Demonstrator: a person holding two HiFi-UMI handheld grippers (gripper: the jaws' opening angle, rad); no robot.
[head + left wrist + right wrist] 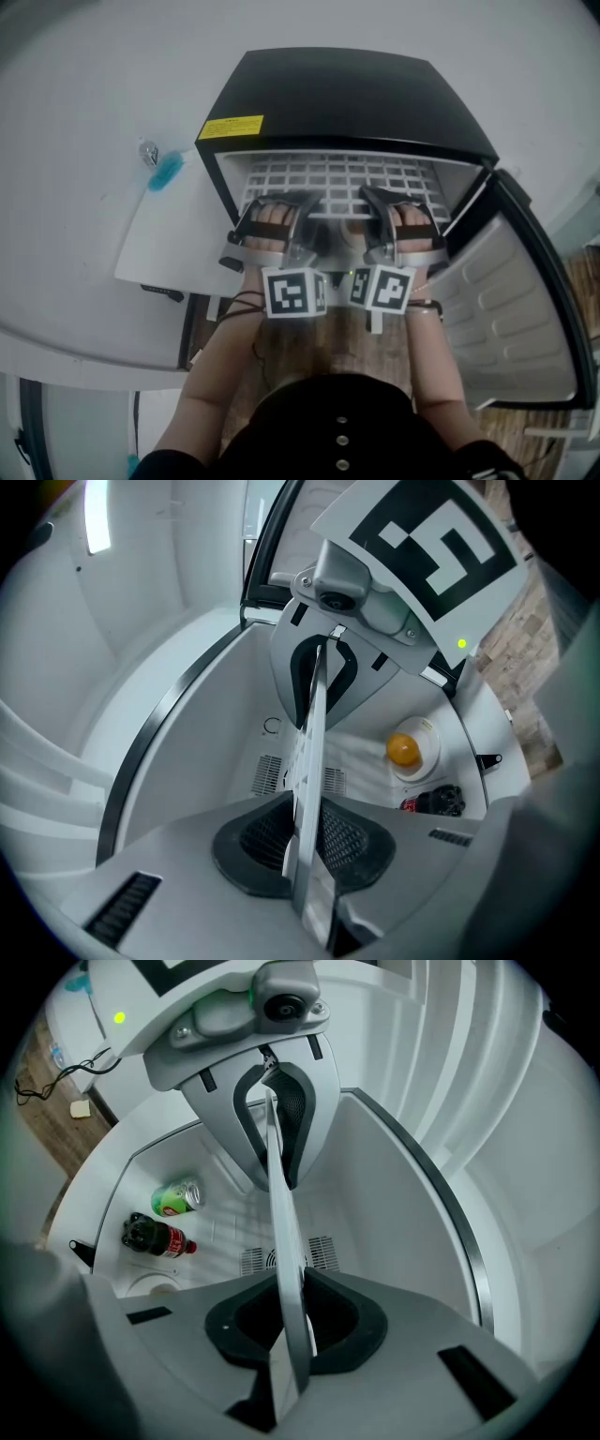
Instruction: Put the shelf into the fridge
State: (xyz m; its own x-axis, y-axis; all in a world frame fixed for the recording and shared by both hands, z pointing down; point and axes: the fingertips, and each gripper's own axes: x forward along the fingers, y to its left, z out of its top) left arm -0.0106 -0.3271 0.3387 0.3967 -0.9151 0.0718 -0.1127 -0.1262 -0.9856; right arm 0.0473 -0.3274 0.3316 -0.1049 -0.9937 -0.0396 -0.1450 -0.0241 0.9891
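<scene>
White shelf [337,176], level, lengthwise across fridge [347,94]; left gripper [306,836], right gripper [292,1324] pinch it.

Plain indoor room: black mini fridge [347,94] on wood-plank floor [295,345]

You work in soft, even light; the fridge [347,89] interior glows white. A light strip [97,522] glares in your left gripper view. Edges bend and darken; the shelf [305,855] blurs close up.
</scene>
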